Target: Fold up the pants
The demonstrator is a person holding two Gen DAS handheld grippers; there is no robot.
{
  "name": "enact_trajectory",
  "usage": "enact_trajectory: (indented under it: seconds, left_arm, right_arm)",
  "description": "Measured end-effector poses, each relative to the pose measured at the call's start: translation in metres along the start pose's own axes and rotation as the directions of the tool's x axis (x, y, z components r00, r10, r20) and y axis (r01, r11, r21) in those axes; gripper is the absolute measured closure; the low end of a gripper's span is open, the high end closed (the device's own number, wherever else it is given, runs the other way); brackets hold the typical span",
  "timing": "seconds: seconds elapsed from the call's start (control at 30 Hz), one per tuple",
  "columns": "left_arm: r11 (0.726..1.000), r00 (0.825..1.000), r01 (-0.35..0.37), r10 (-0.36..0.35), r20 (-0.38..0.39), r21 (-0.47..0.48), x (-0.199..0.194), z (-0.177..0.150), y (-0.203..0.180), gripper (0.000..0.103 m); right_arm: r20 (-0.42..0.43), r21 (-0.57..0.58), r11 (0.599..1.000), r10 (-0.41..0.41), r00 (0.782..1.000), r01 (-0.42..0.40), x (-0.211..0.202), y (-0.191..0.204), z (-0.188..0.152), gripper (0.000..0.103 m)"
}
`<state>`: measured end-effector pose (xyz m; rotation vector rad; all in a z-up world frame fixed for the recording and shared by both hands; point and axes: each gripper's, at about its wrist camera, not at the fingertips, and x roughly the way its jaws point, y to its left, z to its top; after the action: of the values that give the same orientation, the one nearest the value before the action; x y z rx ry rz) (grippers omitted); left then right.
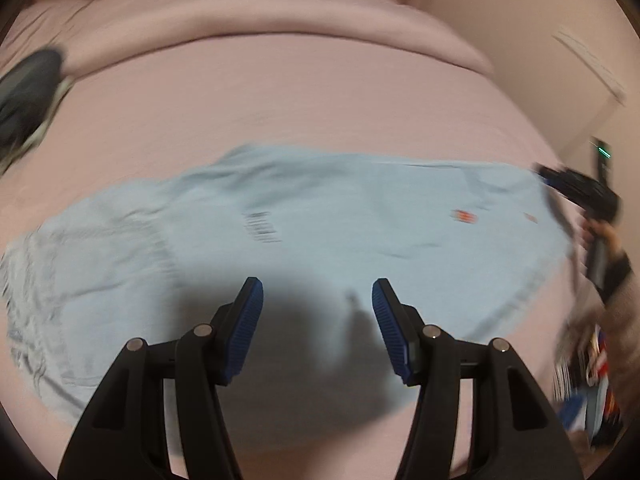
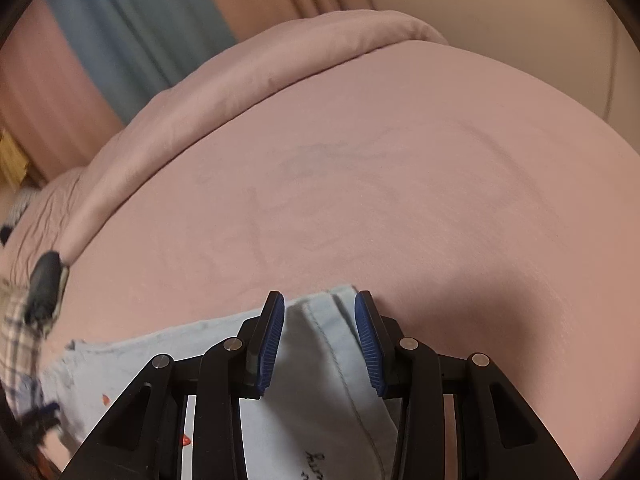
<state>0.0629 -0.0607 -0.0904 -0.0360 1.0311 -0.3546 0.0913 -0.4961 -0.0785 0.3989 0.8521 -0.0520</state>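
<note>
Light blue pants (image 1: 320, 220) lie spread flat across the pink bed, with dark lettering and small red marks on the cloth. My left gripper (image 1: 317, 292) is open and empty, hovering above the pants' near edge. My right gripper (image 2: 319, 304) is open, its jaws either side of a hemmed corner of the pants (image 2: 320, 344) without closing on it. The right gripper also shows in the left wrist view (image 1: 576, 192) at the pants' right end.
The pink bedsheet (image 2: 360, 180) runs to a rolled pink duvet (image 1: 240, 12) at the back. A dark object (image 1: 28, 88) lies at the left by the duvet. A checked cloth (image 2: 16, 328) lies at the left edge. Curtains (image 2: 132, 32) hang behind.
</note>
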Motion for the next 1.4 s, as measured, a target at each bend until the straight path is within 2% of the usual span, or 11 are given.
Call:
enact_trajectory:
  seconds: [0.07,0.17,0.4,0.63,0.8,0.93,1.03,1.13,1.27,1.33,1.4]
  left_arm:
    - [0.996,0.999,-0.05,0.049,-0.016,-0.073,0.008,0.001,0.022,0.047]
    - [0.991,0.999,-0.024,0.021,-0.024,-0.133,0.014,0.003,0.035,0.048]
    - [0.996,0.997,-0.077,0.076,-0.029,-0.042,0.022,0.015,0.02,0.047]
    - [0.997,0.996,-0.082,0.082,-0.03,-0.008,0.032,0.02,0.02,0.046]
    - [0.994,0.996,-0.074,0.077,0.036,-0.078,-0.001,0.016,0.045,0.046]
    - [0.981,0.989,-0.12,0.131,0.065,-0.15,-0.023,0.003,0.077,0.046]
    - [0.963,0.985,-0.147,0.163,0.054,-0.228,-0.031,-0.012,0.104,0.046]
    - [0.945,0.98,-0.171,0.193,0.055,-0.277,-0.041,-0.028,0.127,0.046]
    - [0.931,0.969,-0.225,0.245,0.036,-0.288,-0.048,-0.05,0.141,0.046]
    - [0.939,0.974,-0.204,0.223,0.036,-0.277,-0.044,-0.059,0.144,0.048]
    - [0.947,0.973,-0.207,0.226,0.048,-0.246,-0.047,-0.063,0.141,0.049]
  right_arm:
    - [-0.006,-0.073,0.997,-0.025,1.0,0.024,0.002,0.011,0.0,0.078]
    - [-0.011,-0.177,0.982,-0.062,0.998,0.059,0.003,0.022,-0.007,0.085]
    - [0.087,-0.179,0.971,-0.146,0.985,0.16,-0.017,0.017,0.0,0.093]
    - [-0.006,-0.166,0.965,-0.205,0.979,0.201,0.018,0.014,0.005,0.091]
    - [0.093,-0.12,0.954,-0.264,0.96,0.274,-0.016,0.026,0.006,0.076]
    - [0.048,-0.25,0.968,-0.008,0.999,0.019,-0.036,0.081,-0.014,0.076]
    - [-0.055,-0.427,0.894,0.124,0.991,-0.135,-0.035,0.147,-0.05,0.076]
    - [-0.188,-0.522,0.803,0.219,0.957,-0.287,-0.024,0.21,-0.088,0.076]
    - [-0.331,-0.585,0.672,0.315,0.89,-0.455,-0.01,0.288,-0.138,0.076]
    - [-0.411,-0.586,0.619,0.329,0.85,-0.523,0.0,0.314,-0.164,0.076]
    - [-0.484,-0.629,0.555,0.269,0.833,-0.544,0.007,0.333,-0.202,0.076]
